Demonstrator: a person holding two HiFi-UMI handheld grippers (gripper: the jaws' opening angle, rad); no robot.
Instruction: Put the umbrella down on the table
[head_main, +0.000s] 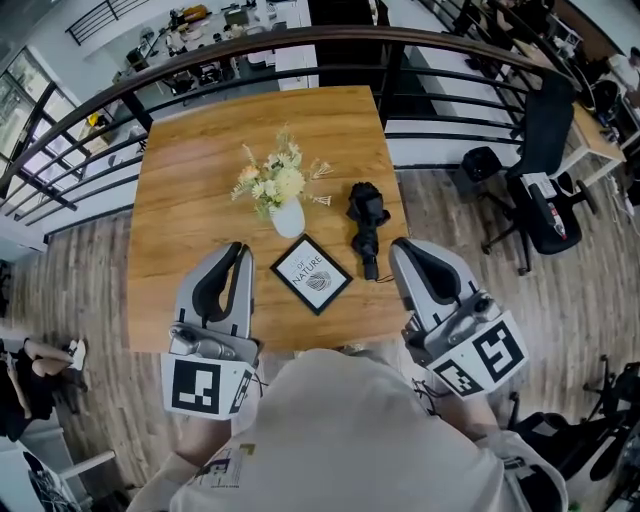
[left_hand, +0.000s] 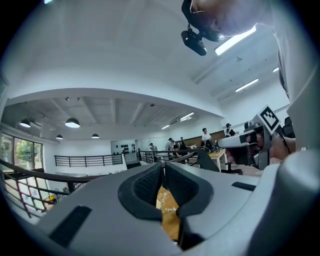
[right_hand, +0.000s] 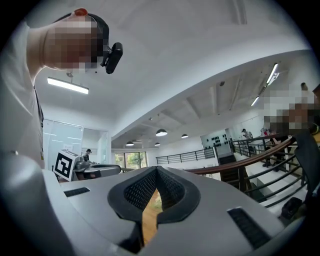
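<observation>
The square table (head_main: 190, 180) has a warm, honey-coloured wood top with visible grain. It stands on a floor of grey-brown planks (head_main: 440, 205), close against a curved dark metal railing (head_main: 200, 62) with horizontal bars. Past the railing, cluttered desks show on a lower level. To the right of the table stands 1 black office chair (head_main: 545, 165).

The black folded umbrella (head_main: 366, 228) lies flat on the table, right of centre, lengthwise from the far side toward the near edge. It sits just right of a black-framed white card (head_main: 311, 273) and near a white vase (head_main: 288, 220) of pale dried flowers (head_main: 272, 180).

The 2 grippers hover over the near edge, 1 on each side of the framed card. The left gripper (head_main: 238, 248) has its jaws pressed together on nothing, and only a sliver of the tabletop shows below the meeting pads in its own view (left_hand: 162, 167). The right gripper (head_main: 398, 245) also has its pads closed against each other and empty (right_hand: 156, 170). Its tip is just beside the umbrella's near end, and the umbrella lies outside its jaws.

The gripper views show a wide white room with round pendant lamps (left_hand: 72, 122), long strip lights (left_hand: 235, 41), tall windows (right_hand: 131, 160) and several people standing far off by desks.
</observation>
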